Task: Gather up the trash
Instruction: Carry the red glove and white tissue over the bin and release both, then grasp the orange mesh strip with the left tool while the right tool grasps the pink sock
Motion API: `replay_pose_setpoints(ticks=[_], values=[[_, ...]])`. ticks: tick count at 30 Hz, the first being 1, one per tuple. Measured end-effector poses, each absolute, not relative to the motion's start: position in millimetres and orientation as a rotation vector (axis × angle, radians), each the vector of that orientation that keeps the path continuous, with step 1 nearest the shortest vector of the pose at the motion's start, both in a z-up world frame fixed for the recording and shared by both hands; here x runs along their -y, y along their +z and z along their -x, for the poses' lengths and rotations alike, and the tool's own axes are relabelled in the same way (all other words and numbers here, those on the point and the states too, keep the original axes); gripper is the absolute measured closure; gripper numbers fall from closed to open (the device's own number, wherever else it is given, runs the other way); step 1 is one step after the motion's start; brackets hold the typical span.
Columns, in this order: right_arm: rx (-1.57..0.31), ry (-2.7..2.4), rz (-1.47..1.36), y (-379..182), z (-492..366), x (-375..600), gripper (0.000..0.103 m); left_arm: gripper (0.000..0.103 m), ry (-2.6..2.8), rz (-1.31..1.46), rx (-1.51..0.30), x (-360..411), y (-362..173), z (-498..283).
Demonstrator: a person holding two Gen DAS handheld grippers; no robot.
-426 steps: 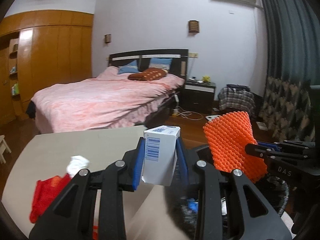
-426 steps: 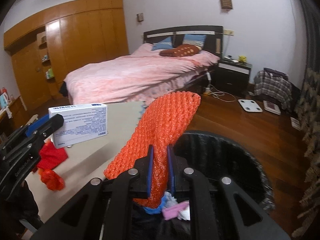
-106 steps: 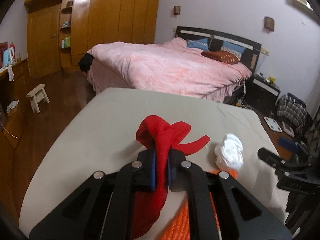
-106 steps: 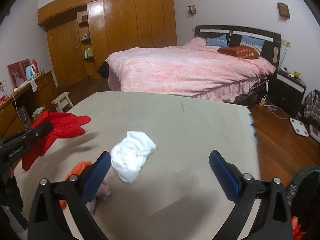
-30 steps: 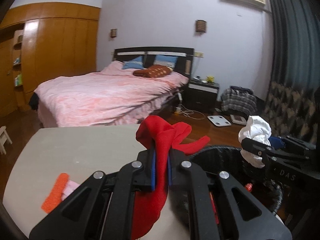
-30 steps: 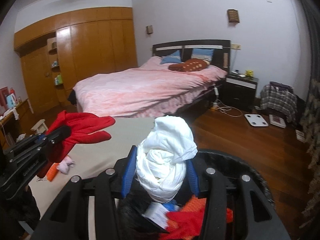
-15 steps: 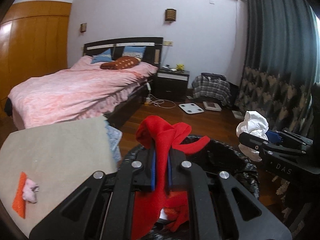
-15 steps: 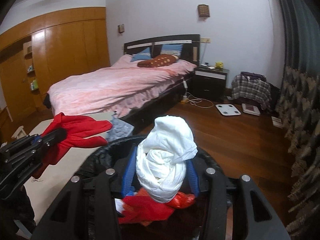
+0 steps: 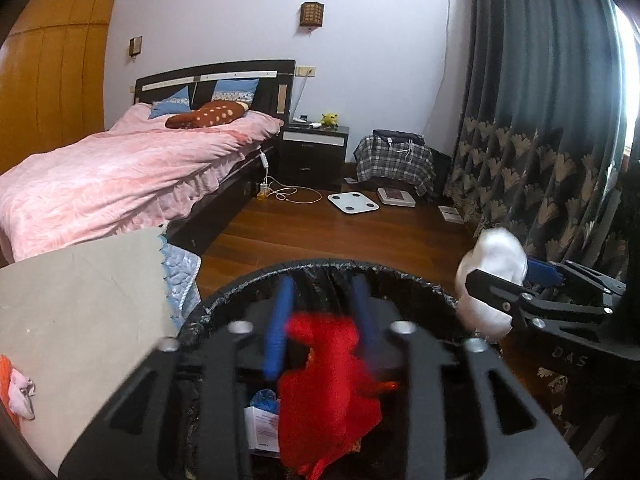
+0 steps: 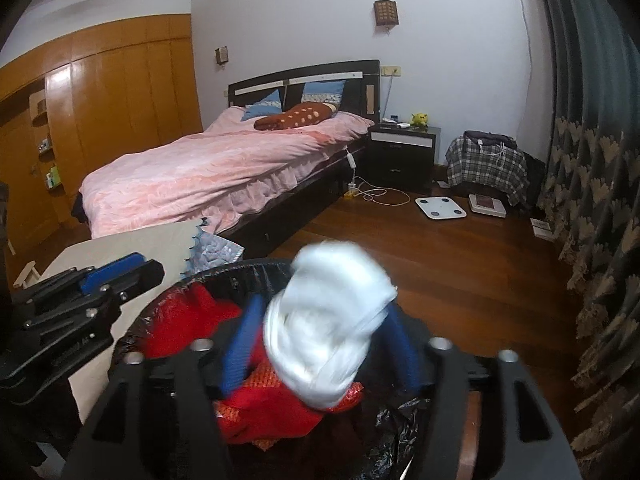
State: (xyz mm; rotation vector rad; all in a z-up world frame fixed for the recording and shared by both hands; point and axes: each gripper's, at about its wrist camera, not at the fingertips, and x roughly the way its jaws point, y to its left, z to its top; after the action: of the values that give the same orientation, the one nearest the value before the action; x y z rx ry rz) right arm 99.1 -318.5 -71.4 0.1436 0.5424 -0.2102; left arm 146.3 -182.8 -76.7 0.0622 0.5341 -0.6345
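- Left gripper (image 9: pixel 320 320): jaws spread open, red cloth (image 9: pixel 326 392) just below them, dropping into the bin (image 9: pixel 224 300).
- Right gripper (image 10: pixel 324 344): jaws parting, white wad (image 10: pixel 326 328) loose between them, directly above the bin's red heap.
- Scraps (image 9: pixel 16 384) remain on the desk (image 9: pixel 80 292), left of the bin, nearer the left gripper.

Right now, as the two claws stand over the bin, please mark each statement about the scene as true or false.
1. The red cloth is over the black trash bin. True.
2. The left claw is shut tight on the red cloth. False: its jaws stand apart.
3. The white wad sits between the pads of the right claw, above the bin. True.
4. The bin is empty. False: red trash and a white box lie inside.
5. The white scale lies on the bed. False: it is on the wooden floor.
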Motion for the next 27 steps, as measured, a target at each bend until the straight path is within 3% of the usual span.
replay_pose_setpoints(ticks=[2, 6, 9, 12, 27], values=[[-0.543, -0.214, -0.143, -73, -97, 318, 0.022, 0.060, -0.620, -0.058, -0.538, 176, -78, -149], [-0.537, -0.219, -0.141, -73, -96, 315, 0.008, 0.034, -0.575, -0.058, -0.515, 162, -73, -151], [-0.526, -0.209, -0.127, -70, -97, 307, 0.006, 0.022, -0.525, -0.066, -0.491, 143, -68, -151], [-0.511, -0.201, -0.118, -65, -101, 294, 0.006, 0.017, -0.483, -0.066, -0.486, 125, -64, -152], [-0.489, -0.031, -0.115, -58, -139, 196, 0.006, 0.016, -0.227, -0.071, -0.472, 10, -54, -145]])
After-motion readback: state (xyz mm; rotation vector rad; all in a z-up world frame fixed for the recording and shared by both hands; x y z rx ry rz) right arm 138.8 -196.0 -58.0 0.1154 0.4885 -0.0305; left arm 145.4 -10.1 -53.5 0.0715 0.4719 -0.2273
